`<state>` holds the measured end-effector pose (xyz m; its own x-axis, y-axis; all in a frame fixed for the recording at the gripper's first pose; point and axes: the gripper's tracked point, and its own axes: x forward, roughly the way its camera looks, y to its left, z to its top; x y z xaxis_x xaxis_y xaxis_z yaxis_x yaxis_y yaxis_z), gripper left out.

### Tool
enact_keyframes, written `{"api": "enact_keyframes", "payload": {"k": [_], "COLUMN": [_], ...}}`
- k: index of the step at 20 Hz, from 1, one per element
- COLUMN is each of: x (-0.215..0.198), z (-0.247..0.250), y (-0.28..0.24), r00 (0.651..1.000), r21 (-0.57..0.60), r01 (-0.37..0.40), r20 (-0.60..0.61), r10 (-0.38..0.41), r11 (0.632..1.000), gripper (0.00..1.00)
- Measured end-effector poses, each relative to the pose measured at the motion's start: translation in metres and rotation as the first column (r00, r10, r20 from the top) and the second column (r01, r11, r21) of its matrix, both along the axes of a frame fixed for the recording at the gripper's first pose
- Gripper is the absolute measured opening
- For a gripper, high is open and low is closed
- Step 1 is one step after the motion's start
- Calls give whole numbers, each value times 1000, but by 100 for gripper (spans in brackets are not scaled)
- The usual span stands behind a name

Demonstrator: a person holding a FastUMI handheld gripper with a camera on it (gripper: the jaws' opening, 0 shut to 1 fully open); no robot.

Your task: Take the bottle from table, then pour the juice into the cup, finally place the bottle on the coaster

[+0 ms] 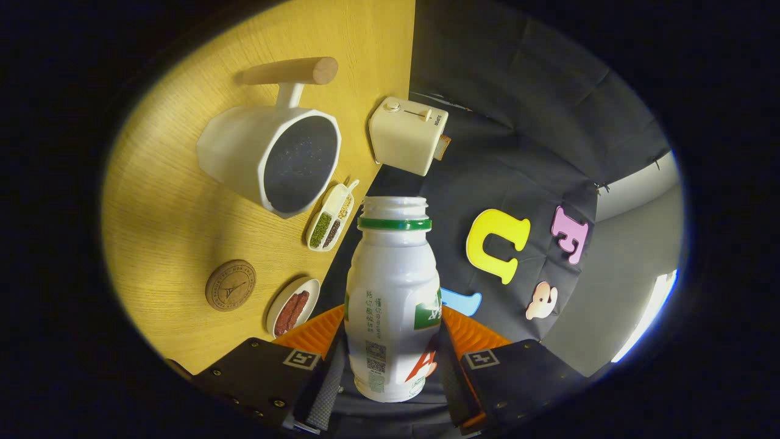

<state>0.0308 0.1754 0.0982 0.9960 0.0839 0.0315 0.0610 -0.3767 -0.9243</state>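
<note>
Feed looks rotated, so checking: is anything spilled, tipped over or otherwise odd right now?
No spill visible. The bottle is uncapped, clamped in the hand-held gripper, lifted and tilted toward the cup. The coaster lies bare on the table.

lit bright, warm | fisheye bends edges | soft shadows on table (pixel 170 219) | sharp

A: Any text legible?
B: None. Bottle (pixel 393 292) label print + QR too small. Word on toaster (pixel 407 135) front, at table (pixel 164 219) edge: blurred. Coaster (pixel 230 285) ring lettering illegible. Square marker tags on gripper (pixel 394 334), fingers clamping bottle.
</note>
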Motion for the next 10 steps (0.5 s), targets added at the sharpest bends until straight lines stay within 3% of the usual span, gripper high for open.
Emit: {"api": "enact_keyframes", "payload": {"k": [6, 10], "x": [5, 8], "z": [-23, -31], "y": [-6, -8], "r00": [998, 995], "r21": [168, 289], "r01": [9, 9], "r20": [-68, -93], "r10": [2, 19], "r11": [986, 957], "gripper": [71, 71]}}
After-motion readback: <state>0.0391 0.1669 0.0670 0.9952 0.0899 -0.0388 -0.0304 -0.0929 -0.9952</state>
